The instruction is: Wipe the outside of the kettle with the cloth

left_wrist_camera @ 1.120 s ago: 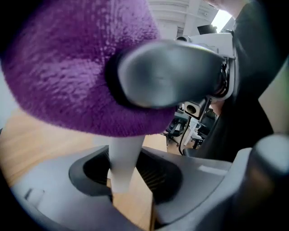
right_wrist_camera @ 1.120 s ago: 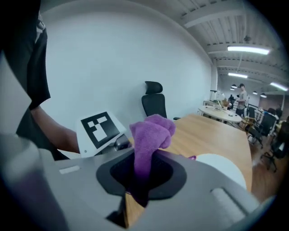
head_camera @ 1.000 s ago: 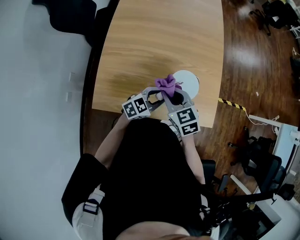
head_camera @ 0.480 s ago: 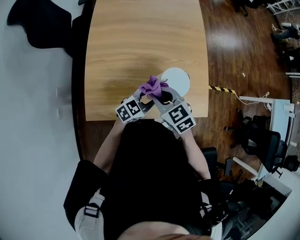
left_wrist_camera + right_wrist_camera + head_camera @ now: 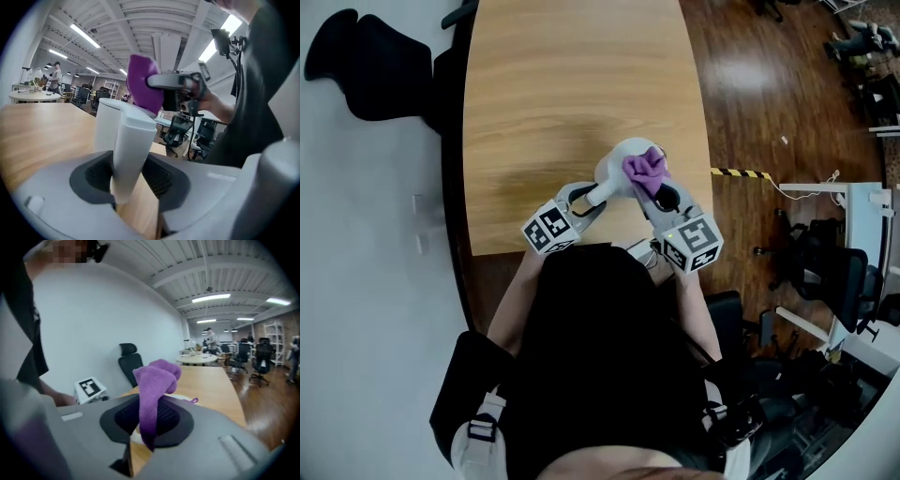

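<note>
Purple cloth (image 5: 646, 171), clamped in right claw (image 5: 654, 187), hangs over kettle (image 5: 616, 157); left claw (image 5: 593, 197) grips its handle (image 5: 133, 140).

Your left tool (image 5: 131, 180) is clamped on the white handle (image 5: 133, 140) of the kettle (image 5: 107, 124), with its dark pads pressing on both sides. The kettle stands upright on the wooden surface (image 5: 37, 136). Just past the handle, your right tool (image 5: 157, 84) grips the bunched purple cloth (image 5: 140, 86) at the kettle's top edge.
</note>
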